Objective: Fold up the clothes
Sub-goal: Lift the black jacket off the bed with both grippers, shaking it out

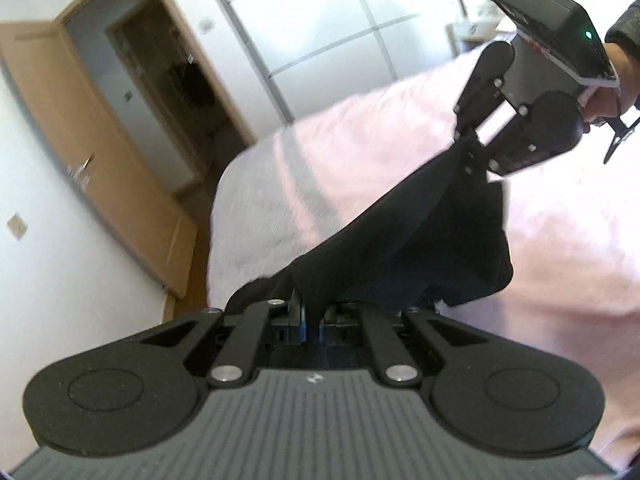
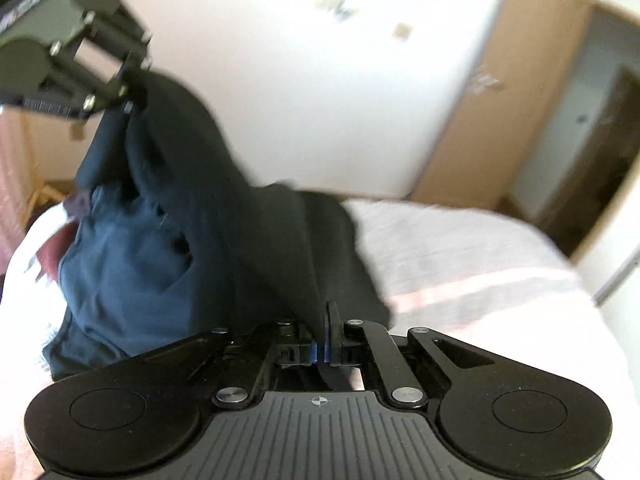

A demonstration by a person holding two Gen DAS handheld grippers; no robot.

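Above the pale pink bed (image 1: 360, 152), the dark navy cloth garment (image 1: 400, 240) hangs stretched between left tongs (image 1: 313, 326) and right tongs (image 2: 320, 350), both clamped on its edge; keep tension even; lower toward 12 o'clock, avoiding bunching.

A bed with a pale pink, textured cover (image 1: 360, 152) fills the middle of the room. Behind it stands a white panelled wardrobe with grey dividing strips (image 1: 320, 20). A light-brown wooden door (image 1: 100, 168) hangs open in a matching wooden frame (image 2: 500, 92). The plain white wall (image 2: 300, 80) carries a small beige switch plate (image 1: 17, 227). Daylight falls across the bed cover.
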